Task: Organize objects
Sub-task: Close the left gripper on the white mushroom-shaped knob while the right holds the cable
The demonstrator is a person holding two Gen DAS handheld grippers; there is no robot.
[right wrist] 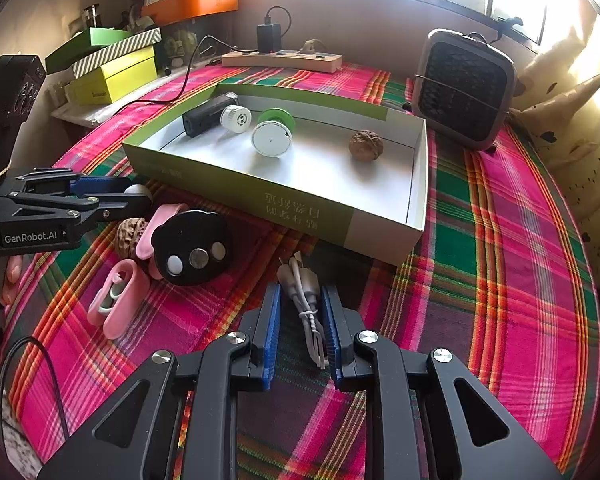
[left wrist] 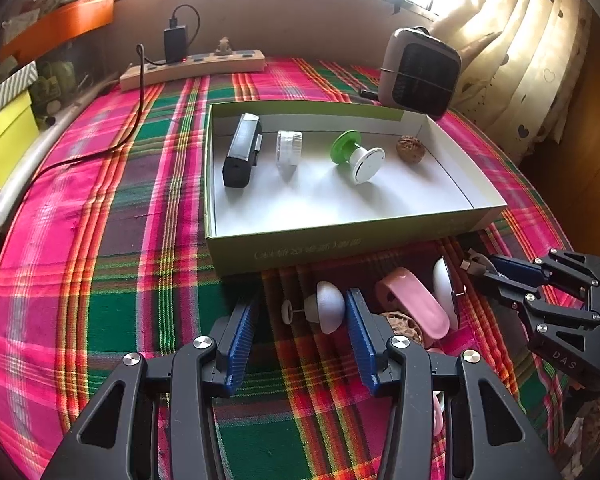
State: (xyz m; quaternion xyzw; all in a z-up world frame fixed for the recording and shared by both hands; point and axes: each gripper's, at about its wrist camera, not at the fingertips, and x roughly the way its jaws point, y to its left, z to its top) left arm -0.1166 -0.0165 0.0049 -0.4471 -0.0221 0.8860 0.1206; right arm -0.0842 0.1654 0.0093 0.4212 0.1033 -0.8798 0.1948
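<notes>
The left gripper (left wrist: pixel 300 334) stands open over the plaid cloth (left wrist: pixel 112 248), its ribbed blue pads apart; a smooth white mushroom-shaped piece (left wrist: pixel 324 308) lies just beside the right pad. The right gripper (right wrist: pixel 300 328) is nearly closed around a bundled white cable (right wrist: pixel 306 300); whether the pads press it, I cannot tell. The shallow cardboard box (left wrist: pixel 284 246) in the middle of the cloth holds a black rectangular device (left wrist: pixel 240 152), a white ribbed cap (left wrist: pixel 288 148), a green-and-white spool (left wrist: pixel 358 156) and a wrinkled walnut (left wrist: pixel 410 149). Near the box's front wall lie a pink curved piece (left wrist: pixel 414 304), a black round device (right wrist: pixel 192 246) and a pink case (right wrist: pixel 118 298). A heater (right wrist: pixel 464 88) stands at the far edge.
</notes>
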